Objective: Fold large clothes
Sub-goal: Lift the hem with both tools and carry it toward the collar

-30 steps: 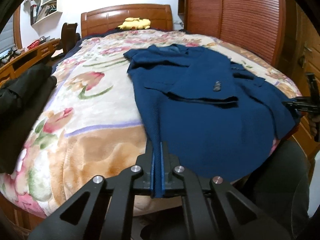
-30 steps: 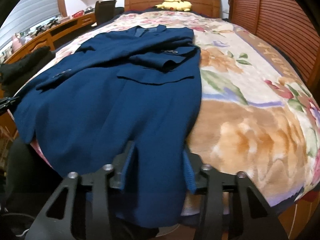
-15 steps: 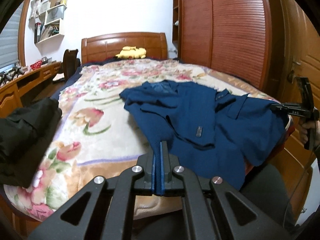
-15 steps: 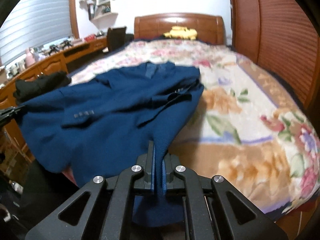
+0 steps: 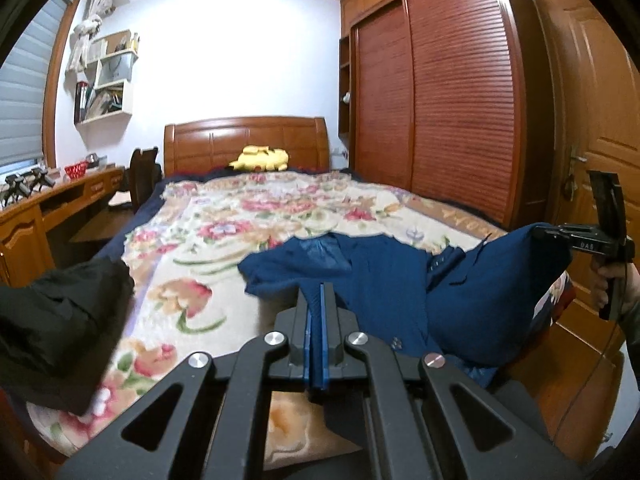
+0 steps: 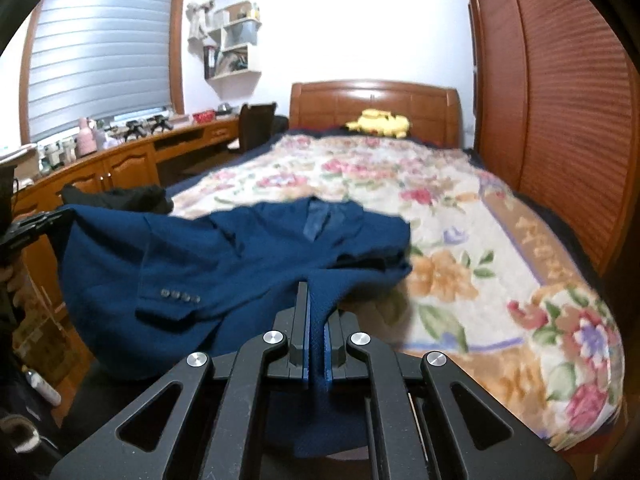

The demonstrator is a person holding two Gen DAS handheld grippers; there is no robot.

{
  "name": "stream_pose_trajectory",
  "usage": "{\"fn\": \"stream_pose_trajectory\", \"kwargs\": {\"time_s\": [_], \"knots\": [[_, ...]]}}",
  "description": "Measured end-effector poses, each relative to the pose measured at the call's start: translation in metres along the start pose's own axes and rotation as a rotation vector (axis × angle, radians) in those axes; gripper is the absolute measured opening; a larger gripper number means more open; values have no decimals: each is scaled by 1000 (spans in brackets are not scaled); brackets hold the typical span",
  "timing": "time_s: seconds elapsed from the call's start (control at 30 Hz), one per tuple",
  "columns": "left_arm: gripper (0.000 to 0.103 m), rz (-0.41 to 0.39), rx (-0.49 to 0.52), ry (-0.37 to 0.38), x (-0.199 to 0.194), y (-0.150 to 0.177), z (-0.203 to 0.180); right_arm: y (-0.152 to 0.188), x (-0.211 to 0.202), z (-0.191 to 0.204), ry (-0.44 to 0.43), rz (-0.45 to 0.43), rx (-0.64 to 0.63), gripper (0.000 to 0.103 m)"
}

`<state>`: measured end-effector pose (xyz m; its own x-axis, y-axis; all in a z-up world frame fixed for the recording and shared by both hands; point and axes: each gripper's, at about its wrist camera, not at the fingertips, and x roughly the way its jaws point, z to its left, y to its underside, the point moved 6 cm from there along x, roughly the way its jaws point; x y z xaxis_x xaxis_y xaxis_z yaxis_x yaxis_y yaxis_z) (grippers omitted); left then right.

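A navy blue suit jacket (image 5: 384,276) lies on the floral bed, its hem lifted off the near edge; it also shows in the right wrist view (image 6: 240,264). My left gripper (image 5: 317,300) is shut on one bottom corner of the jacket. My right gripper (image 6: 316,304) is shut on the other bottom corner. The jacket's collar end rests on the bed. One sleeve with cuff buttons (image 6: 180,297) hangs over the raised fabric. The right gripper shows from the side in the left wrist view (image 5: 540,234), and the left gripper at the right wrist view's left edge (image 6: 68,213).
The bed carries a floral blanket (image 5: 248,216) and a yellow plush (image 5: 260,159) by the headboard. A black garment (image 5: 56,320) lies at the bed's near left corner. A wooden desk (image 6: 120,160) runs along the left, a wardrobe (image 5: 440,112) along the right.
Both grippers have lifted and pulled back with the jacket's hem. The right gripper went from open around the fabric to shut on it. The jacket's lower half has risen off the bed.
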<state>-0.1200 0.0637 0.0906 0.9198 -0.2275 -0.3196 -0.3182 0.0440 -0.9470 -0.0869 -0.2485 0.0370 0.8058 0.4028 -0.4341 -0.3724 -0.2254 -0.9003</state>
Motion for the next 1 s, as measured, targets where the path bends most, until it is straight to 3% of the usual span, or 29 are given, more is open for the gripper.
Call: {"fn": "stream_pose_trajectory", "kwargs": {"time_s": [0.43, 0.63, 0.8, 1.0], "knots": [[0, -151, 14, -1, -45, -85, -3, -66, -53, 19, 6, -134, -71, 2], [0, -184, 6, -25, -54, -106, 6, -97, -83, 23, 18, -205, -99, 2], [0, -148, -4, -75, -24, -106, 24, -113, -75, 15, 35, -215, -85, 2], [0, -21, -51, -151, 65, -77, 67, -114, -6, -10, 79, -140, -56, 2]]}}
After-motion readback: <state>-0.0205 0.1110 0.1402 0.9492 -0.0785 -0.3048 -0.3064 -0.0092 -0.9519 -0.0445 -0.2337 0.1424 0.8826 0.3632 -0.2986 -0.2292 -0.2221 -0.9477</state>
